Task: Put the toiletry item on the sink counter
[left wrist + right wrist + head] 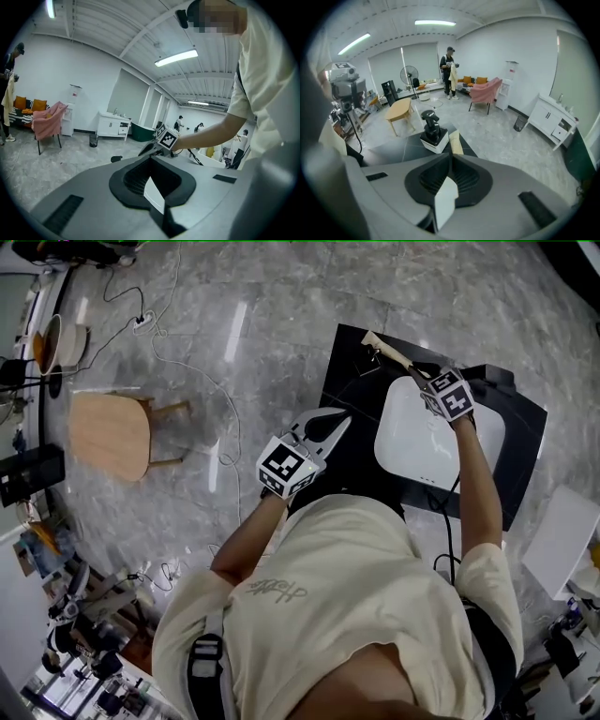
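Toiletry item (386, 350) juts lengthwise forward from the pinching right claw (412, 370); left claw (339, 423) closed.

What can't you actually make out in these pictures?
1. What the tan item is: tiny in the head view; in the right gripper view the shut right gripper covers most of it.
2. Near edge of the sink counter: head view, hidden under the person's torso.
3. Distant people: left gripper view, too small for detail.

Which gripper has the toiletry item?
The right gripper, shut on the beige toiletry item by the white sink; the left gripper is shut and empty.
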`<state>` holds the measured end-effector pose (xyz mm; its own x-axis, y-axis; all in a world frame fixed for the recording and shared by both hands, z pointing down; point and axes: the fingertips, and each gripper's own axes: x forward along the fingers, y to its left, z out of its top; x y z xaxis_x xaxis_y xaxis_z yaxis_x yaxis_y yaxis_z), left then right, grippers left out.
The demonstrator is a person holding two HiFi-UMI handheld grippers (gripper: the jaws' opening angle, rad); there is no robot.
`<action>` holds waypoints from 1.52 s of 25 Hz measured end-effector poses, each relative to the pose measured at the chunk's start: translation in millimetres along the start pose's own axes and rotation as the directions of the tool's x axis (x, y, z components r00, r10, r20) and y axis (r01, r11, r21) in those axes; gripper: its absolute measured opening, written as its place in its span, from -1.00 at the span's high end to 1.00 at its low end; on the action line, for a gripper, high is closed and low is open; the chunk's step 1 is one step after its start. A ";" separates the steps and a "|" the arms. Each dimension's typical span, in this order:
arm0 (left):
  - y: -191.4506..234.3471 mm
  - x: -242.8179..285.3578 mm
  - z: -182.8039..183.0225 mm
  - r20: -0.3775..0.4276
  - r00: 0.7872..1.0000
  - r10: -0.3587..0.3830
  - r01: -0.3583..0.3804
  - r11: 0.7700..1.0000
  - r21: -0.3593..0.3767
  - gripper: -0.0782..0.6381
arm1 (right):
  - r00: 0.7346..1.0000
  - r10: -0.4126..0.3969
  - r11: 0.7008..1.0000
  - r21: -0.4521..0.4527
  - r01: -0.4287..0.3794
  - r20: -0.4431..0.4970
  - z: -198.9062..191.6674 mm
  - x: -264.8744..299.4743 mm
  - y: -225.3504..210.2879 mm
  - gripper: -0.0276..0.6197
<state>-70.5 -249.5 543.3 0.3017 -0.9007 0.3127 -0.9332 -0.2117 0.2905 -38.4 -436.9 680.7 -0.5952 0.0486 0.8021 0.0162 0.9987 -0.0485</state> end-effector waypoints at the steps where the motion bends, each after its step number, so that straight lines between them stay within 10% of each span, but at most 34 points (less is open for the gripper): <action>1: -1.9 -0.1 3.5 0.003 1.000 -0.002 0.002 1.000 0.007 0.77 | 0.999 -0.011 1.000 0.009 0.011 0.043 3.3 -10.1 3.1 0.92; 6: -8.5 -7.8 23.0 0.022 1.000 -0.007 0.005 0.999 0.051 0.77 | 0.973 -0.074 0.993 0.110 0.051 0.217 14.1 -58.8 30.5 0.92; 19: -57.0 -36.1 63.9 0.118 0.992 -0.044 0.025 0.987 0.160 0.77 | 0.784 -0.216 0.957 0.284 0.053 0.582 34.6 -188.4 147.6 0.92; 38: -85.3 -82.0 134.1 0.265 0.964 -0.033 -0.033 0.970 0.242 0.77 | 0.656 -0.255 0.965 0.234 0.122 0.710 82.1 -290.8 176.5 0.92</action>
<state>-41.8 -208.5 371.6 0.2695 -0.9616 0.0517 -0.9623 -0.2668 0.0528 71.5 -276.0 390.0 -0.9653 -0.2340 0.1162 -0.2446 0.9656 -0.0878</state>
